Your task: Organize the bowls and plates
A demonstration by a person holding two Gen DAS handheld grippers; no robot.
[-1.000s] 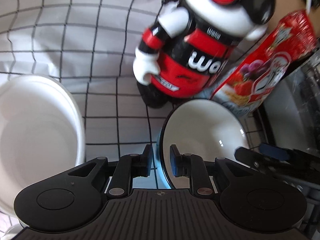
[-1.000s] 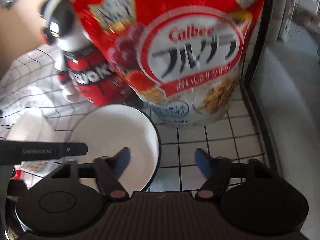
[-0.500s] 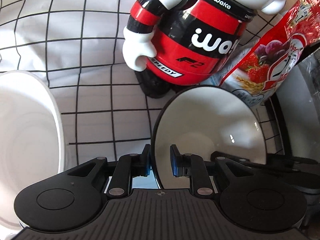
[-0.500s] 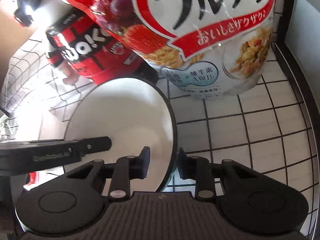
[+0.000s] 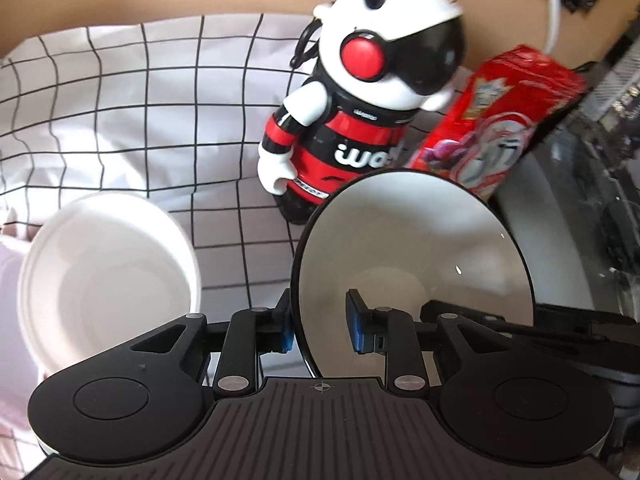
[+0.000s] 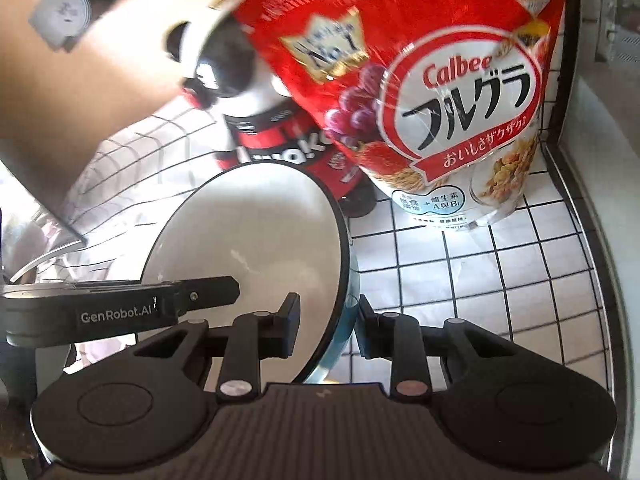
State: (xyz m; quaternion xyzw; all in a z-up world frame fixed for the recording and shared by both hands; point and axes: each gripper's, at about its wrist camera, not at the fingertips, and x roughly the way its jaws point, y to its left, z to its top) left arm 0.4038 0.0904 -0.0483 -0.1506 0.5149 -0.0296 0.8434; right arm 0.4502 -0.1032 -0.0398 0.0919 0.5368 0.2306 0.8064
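Hand-held gripper right [image 6: 326,330] clamps my bowl [image 6: 256,236] rim; left [image 5: 318,330] has just been opening, rim between.
Glazed, slippery, fragile: I'd grip at the rim.

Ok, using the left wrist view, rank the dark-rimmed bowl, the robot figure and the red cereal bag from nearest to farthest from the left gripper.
1. Dark-rimmed bowl: its rim sits between the left gripper fingers.
2. Robot figure: standing behind the bowl.
3. Red cereal bag: farther back, at the right.

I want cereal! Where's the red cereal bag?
In the right wrist view, the red cereal bag stands on the checked cloth, right of the toy figure, behind the black-rimmed bowl.
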